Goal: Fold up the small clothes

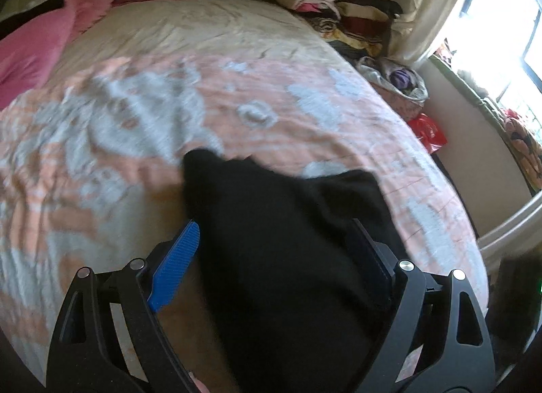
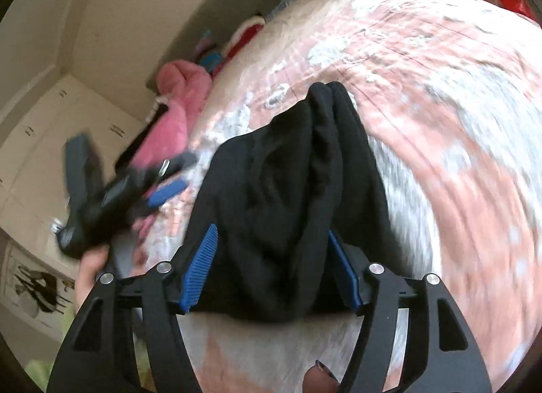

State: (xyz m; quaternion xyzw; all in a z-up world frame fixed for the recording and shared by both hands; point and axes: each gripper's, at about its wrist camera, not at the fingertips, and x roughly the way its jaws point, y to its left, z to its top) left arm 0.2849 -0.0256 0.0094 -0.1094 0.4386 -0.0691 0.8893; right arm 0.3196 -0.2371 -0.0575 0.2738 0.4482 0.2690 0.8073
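The black garment (image 2: 288,189) is lying bunched between the spread fingers of the right gripper (image 2: 271,247) over the pink-and-white bedspread (image 2: 440,105), and in the left wrist view the same black cloth (image 1: 281,240) is sitting between the wide-apart fingers of the left gripper (image 1: 274,233), though whether either is pinching it cannot be told. No readable writing is showing on anything. Around it, a pink fleece (image 1: 40,44) is lying at ten o'clock and a clothes pile (image 1: 338,13) at one o'clock beside the curtain (image 1: 437,3), while only the right wrist view is showing the left gripper (image 2: 128,183), blurred, at nine o'clock.
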